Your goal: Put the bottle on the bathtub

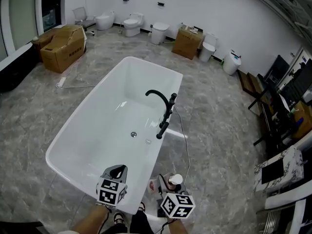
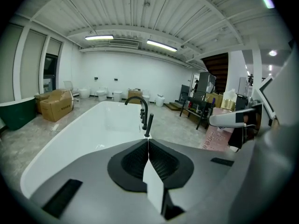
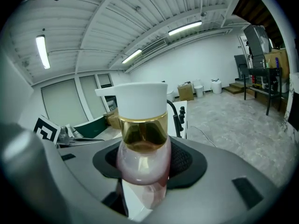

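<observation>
A pink pump bottle (image 3: 142, 160) with a gold collar and white pump head stands upright between the jaws of my right gripper (image 3: 145, 164), which is shut on it. In the head view that bottle (image 1: 174, 181) shows just right of the tub's near corner, above the right gripper (image 1: 173, 191). The white bathtub (image 1: 78, 130) lies ahead with a black faucet (image 1: 163, 106) on its right rim. My left gripper (image 1: 115, 173) hangs over the tub's near end; its jaws meet with nothing between them (image 2: 147, 146). The tub (image 2: 70, 136) and faucet (image 2: 140, 111) fill the left gripper view.
Cardboard boxes (image 1: 63, 45) sit at the far left and by the back wall (image 1: 187, 42). Toilets (image 1: 132, 23) line the back wall. A cable (image 1: 185, 135) runs over the floor right of the tub. Black stands and desks (image 1: 273, 106) crowd the right side.
</observation>
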### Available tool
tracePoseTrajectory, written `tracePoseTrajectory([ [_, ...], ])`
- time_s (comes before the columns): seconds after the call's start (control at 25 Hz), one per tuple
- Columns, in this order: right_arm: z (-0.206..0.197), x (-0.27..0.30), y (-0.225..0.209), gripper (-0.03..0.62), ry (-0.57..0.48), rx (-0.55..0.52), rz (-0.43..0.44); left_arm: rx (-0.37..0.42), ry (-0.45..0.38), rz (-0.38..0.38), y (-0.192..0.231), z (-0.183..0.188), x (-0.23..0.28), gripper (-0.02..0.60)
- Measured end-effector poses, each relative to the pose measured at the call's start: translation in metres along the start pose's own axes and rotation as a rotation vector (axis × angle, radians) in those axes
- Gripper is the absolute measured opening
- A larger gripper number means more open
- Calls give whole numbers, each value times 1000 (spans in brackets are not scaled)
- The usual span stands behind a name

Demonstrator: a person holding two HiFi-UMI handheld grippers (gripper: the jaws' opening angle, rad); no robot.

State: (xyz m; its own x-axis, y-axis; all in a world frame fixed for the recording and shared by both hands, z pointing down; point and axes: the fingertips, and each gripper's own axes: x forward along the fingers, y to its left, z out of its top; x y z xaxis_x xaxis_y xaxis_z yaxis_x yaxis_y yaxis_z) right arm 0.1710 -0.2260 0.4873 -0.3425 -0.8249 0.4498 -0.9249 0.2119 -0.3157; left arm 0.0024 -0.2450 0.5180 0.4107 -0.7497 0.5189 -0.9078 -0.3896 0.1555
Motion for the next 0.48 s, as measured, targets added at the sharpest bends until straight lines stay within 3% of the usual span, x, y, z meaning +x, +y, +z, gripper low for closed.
tracePoseTrajectory([
  [0.48, -32, 35, -35, 229, 66, 11, -8, -20, 89, 33, 5, -39, 37, 17],
])
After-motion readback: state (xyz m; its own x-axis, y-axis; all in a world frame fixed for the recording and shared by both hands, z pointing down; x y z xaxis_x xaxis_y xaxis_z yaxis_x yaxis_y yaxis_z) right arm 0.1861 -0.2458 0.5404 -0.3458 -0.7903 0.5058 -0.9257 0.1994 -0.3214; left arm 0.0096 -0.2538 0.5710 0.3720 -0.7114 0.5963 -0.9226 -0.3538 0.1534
